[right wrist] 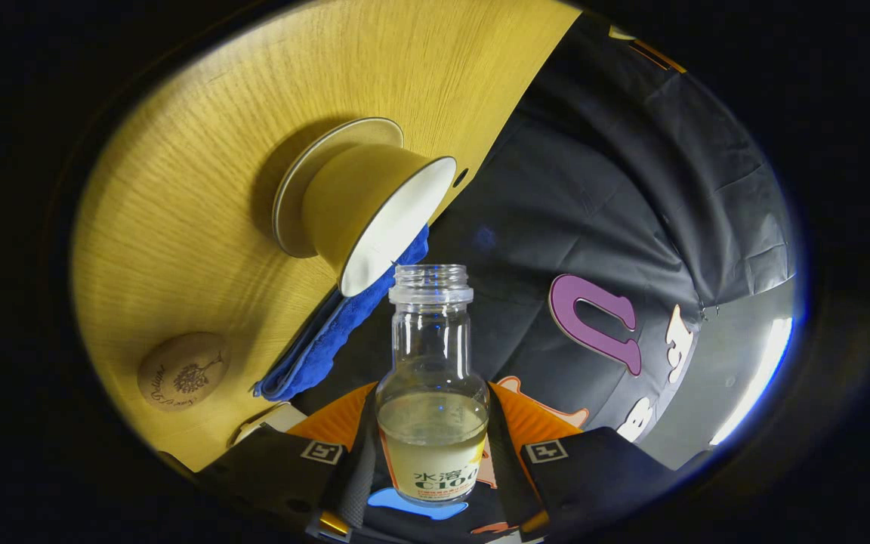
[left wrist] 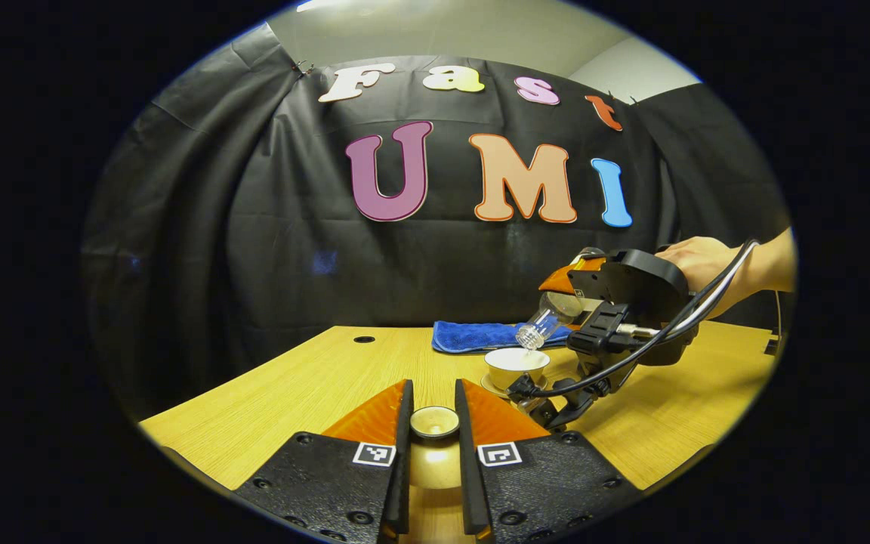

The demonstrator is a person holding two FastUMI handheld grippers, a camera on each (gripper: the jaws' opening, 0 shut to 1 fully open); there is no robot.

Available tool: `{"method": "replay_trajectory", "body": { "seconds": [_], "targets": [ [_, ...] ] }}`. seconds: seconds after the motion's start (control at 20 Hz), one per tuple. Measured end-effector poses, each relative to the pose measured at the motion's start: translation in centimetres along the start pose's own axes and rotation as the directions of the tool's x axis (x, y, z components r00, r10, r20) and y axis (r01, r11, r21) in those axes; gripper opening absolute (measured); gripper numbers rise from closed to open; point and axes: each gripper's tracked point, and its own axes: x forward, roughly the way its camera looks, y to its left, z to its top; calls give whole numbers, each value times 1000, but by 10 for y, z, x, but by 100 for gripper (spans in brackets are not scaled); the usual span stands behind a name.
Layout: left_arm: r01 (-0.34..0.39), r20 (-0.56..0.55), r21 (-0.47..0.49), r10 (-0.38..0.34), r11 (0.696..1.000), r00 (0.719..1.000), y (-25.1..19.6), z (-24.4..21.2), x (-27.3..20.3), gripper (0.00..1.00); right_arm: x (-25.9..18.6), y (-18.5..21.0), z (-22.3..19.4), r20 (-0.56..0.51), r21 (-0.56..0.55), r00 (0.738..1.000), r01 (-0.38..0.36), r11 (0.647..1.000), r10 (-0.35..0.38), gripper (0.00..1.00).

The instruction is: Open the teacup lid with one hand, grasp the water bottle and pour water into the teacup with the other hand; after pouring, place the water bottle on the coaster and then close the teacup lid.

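Note:
In the left gripper view my left gripper (left wrist: 433, 387) is shut on the gold teacup lid (left wrist: 435, 423), held low over the near table with its knob facing forward. Farther right, the open cream teacup (left wrist: 516, 363) stands on its saucer (left wrist: 492, 385). My right gripper (left wrist: 565, 291) tilts the clear water bottle (left wrist: 547, 317) with its mouth just above the cup. In the right gripper view the right gripper (right wrist: 431, 393) is shut on the bottle (right wrist: 431, 340), uncapped, with pale liquid at its base. Its mouth is next to the teacup (right wrist: 374, 211). The round wooden coaster (right wrist: 184, 372) lies beyond the cup.
A folded blue towel (left wrist: 473, 335) lies behind the teacup near the table's back edge. The wooden table (left wrist: 314, 385) has a small round hole (left wrist: 364, 339) at the far left. A hand (left wrist: 707, 261) and a cable (left wrist: 677, 325) come in from the right.

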Motion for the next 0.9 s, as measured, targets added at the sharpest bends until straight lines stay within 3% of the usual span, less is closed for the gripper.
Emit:
{"method": "replay_trajectory", "body": {
  "seconds": [0.25, 0.5, 0.55, 0.65, 0.85, 0.9],
  "targets": [
    [-2, 0, -1, 2, 1000, 1000, 0, 1, 1, 25, -4, 6, 4, 9, 217, 998, -70, 974, 70, 73],
    [-3, -1, -1, 3, 1000, 1000, 0, 0, 0, 25, -5, 5, -3, 19, 505, 988, -144, 851, 156, 72],
    [-3, -1, -1, 3, 1000, 1000, 0, 0, 0, 25, -6, 4, -4, 23, 570, 985, -153, 807, 170, 72],
    [-4, -1, -1, 4, 1000, 1000, 1, 0, 0, 25, -5, 5, -9, 54, 711, 980, -173, 681, 193, 72],
    [-7, -2, -1, 7, 1000, 1000, 1, 0, 0, 23, -7, 0, -22, 84, 915, 977, -153, 372, 196, 73],
    [-6, -2, -1, 6, 1000, 1000, 1, 0, 0, 27, -8, 0, -28, 85, 946, 977, -140, 294, 194, 71]
  ]
}}
